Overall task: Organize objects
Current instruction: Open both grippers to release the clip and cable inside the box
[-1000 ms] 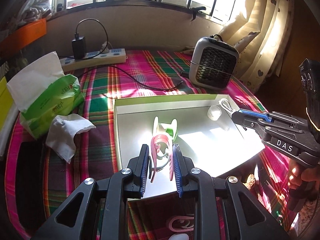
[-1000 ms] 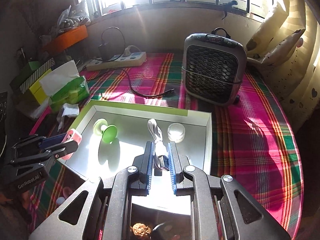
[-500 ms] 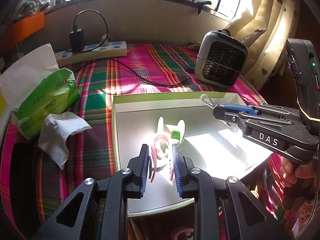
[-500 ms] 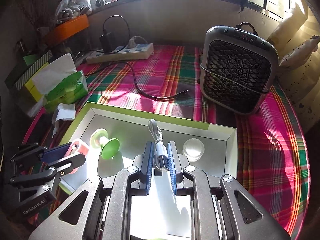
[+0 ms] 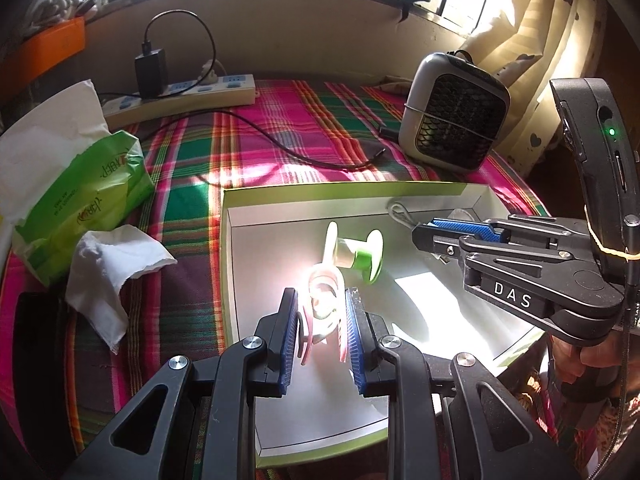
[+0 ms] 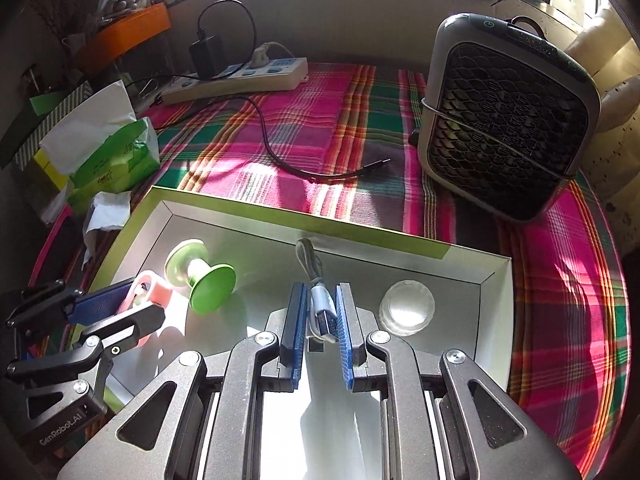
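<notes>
A shallow white box with a green rim (image 5: 344, 192) (image 6: 280, 220) lies on the plaid cloth. In it stand a green spool-shaped piece (image 5: 356, 256) (image 6: 200, 276) and a small clear round lid (image 6: 406, 307). My left gripper (image 5: 322, 320) (image 6: 120, 312) is shut on a pink clip (image 5: 322, 300) (image 6: 154, 292), held low over the box's near left part. My right gripper (image 6: 318, 320) (image 5: 452, 228) is shut on a short grey USB cable (image 6: 320, 304), whose loop (image 5: 400, 212) hangs just over the box floor by the far wall.
A grey fan heater (image 5: 456, 112) (image 6: 508, 120) stands behind the box at the right. At the back lie a power strip (image 5: 180, 96) with charger and a black cable (image 6: 280, 156). At left are a green tissue pack (image 5: 88, 196) and a crumpled tissue (image 5: 112, 268).
Both grippers have come forward and lower over the box. The right one with its cable has moved deeper toward the far wall; the left one with the clip has closed in on the green spool.
</notes>
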Demonstrator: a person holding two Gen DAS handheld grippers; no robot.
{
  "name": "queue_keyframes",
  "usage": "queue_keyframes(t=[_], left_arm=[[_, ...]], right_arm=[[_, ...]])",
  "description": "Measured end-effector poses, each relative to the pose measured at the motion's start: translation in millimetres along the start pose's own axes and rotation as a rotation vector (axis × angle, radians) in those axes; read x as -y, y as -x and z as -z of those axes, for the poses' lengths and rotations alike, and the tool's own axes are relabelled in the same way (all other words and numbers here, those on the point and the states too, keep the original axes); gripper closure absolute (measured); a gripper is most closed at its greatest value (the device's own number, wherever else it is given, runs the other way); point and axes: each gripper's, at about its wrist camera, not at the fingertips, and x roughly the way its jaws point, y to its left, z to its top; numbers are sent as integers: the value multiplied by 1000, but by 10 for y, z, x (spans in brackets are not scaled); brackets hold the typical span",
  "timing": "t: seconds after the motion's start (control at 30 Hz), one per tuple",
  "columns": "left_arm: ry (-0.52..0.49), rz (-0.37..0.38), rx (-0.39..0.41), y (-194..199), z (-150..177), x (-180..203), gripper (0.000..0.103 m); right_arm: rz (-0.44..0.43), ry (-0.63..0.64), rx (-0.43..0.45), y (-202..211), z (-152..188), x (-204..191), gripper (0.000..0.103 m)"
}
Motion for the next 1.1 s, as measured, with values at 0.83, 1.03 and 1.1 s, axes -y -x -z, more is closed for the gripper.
queue_keyframes(t=[0.83, 1.03, 1.1], left_arm=[[0, -14, -7, -58, -42, 4, 82], [-6, -18, -10, -63, -41, 4, 82], [-4, -17, -10, -59, -39, 4, 82]], right_arm=[[22, 1, -7, -86, -19, -36, 87], [25, -8, -6, -85, -18, -31, 87], [26, -10, -6, -82, -17, -32, 87]])
